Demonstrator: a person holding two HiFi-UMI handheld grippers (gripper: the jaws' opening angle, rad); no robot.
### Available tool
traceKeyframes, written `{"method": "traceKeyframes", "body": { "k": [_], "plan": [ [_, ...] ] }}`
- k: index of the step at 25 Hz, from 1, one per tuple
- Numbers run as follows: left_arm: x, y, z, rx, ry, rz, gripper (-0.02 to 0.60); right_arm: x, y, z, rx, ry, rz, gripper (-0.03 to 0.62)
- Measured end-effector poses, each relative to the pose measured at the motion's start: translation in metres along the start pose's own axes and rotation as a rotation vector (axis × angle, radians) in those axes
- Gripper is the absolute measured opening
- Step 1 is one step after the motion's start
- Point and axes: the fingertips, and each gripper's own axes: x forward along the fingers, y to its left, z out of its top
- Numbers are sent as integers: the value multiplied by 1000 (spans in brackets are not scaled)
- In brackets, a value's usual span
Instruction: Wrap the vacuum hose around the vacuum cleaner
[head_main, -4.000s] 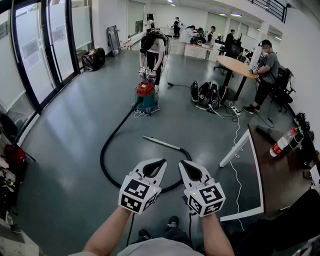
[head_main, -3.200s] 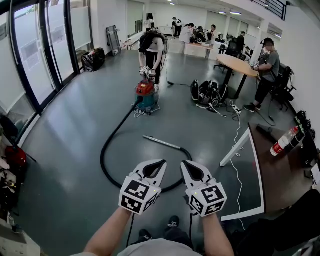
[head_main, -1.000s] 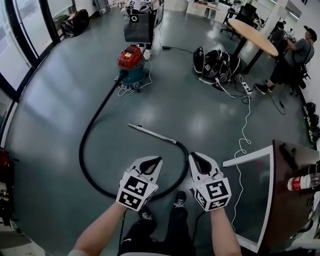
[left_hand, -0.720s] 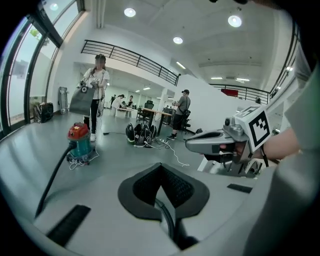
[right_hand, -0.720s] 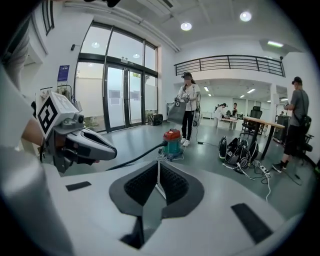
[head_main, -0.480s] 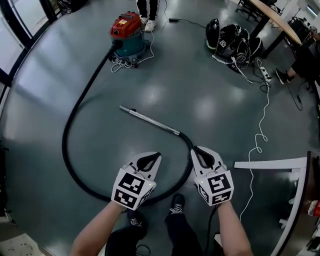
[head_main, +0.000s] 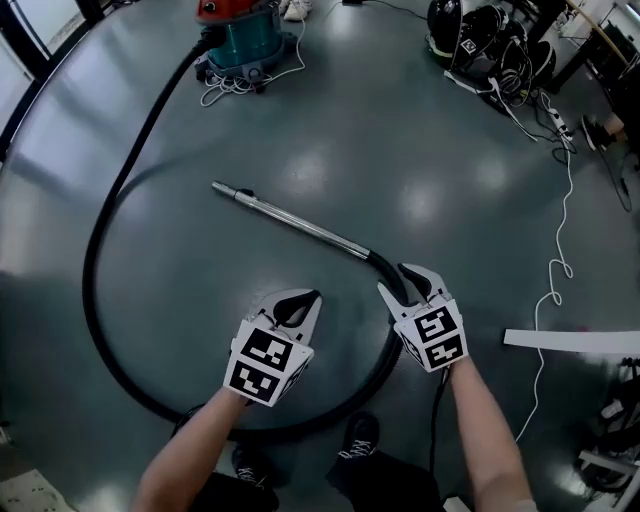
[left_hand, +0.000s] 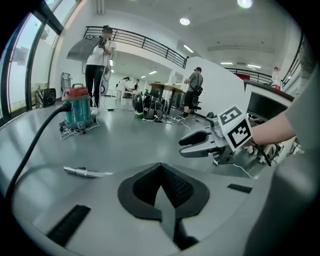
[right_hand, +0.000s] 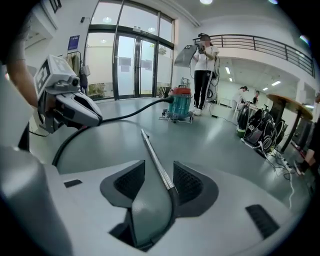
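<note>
Hovering low over the grey floor (head_main: 420, 150), the left gripper (head_main: 303, 298) has its jaws pressed together with nothing between them. The right gripper (head_main: 402, 282) has just been opening its jaws, which stand apart astride the spot where the metal wand (head_main: 290, 218) joins the black vacuum hose (head_main: 86, 285). In its own view the tube lies nearer the right-hand pad. The hose curves back beneath the forearms, past the person's shoe (head_main: 360, 435), then loops wide to the left and runs up into the side of the teal vacuum cleaner (head_main: 240, 35). Only the head view shows that whole loop. Only the gripper views show a person (left_hand: 95, 70) standing behind the vacuum cleaner, and the right gripper view alone shows glass doors (right_hand: 125, 65).
</note>
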Motion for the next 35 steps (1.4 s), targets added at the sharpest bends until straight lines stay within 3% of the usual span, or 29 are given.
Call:
{"method": "traceKeyframes", "body": {
  "k": [11,17,23,31,35],
  "plan": [
    [116,55,-107,-10,52,24,5,158,-57,-153,-80,217,11,172],
    [141,63,-142,-21,94,34,5,199,-66,-199,-106,318,25,172],
    [141,67,-163,-8,120,37,5,208,-70,-215,-3,356,109,168],
    [126,81,-153,13,103,62,6,194,-65,-193,-85,300,60,161],
    [124,82,-147,60,108,57,69,177,-57,-182,-115,279,65,160]
  ]
}}
